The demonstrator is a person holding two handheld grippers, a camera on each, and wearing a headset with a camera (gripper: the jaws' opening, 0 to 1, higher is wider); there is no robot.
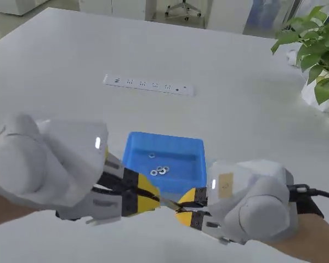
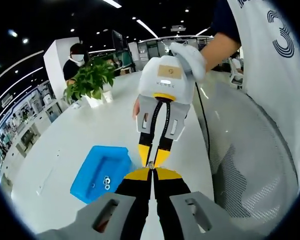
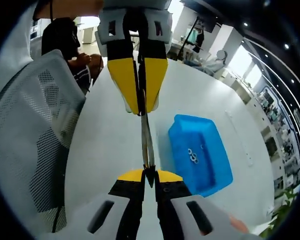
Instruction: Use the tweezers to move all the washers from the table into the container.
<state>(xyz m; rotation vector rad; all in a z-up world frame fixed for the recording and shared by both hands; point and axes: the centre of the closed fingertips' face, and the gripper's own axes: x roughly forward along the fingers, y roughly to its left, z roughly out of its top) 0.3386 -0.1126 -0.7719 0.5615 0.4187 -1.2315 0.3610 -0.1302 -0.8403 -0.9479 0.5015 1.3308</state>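
The thin metal tweezers (image 1: 168,204) span the short gap between my two grippers, low in the head view. My left gripper (image 1: 152,198) comes in from the left and my right gripper (image 1: 185,211) from the right, each shut on one end. In the right gripper view the tweezers (image 3: 145,142) run from my right gripper (image 3: 149,176) up to the left gripper's yellow tips (image 3: 141,111). In the left gripper view my left gripper (image 2: 152,171) meets the right gripper (image 2: 151,159) tip to tip. Just beyond lies the blue container (image 1: 137,143) (image 2: 97,161) (image 3: 212,172), holding several washers (image 1: 160,171) (image 2: 106,181) (image 3: 192,155).
A white power strip (image 1: 148,85) lies farther back on the white table (image 1: 247,120). A potted plant (image 1: 318,49) (image 2: 90,80) stands at the far right edge. A mesh office chair (image 2: 250,165) (image 3: 35,125) is behind the grippers, on the person's side.
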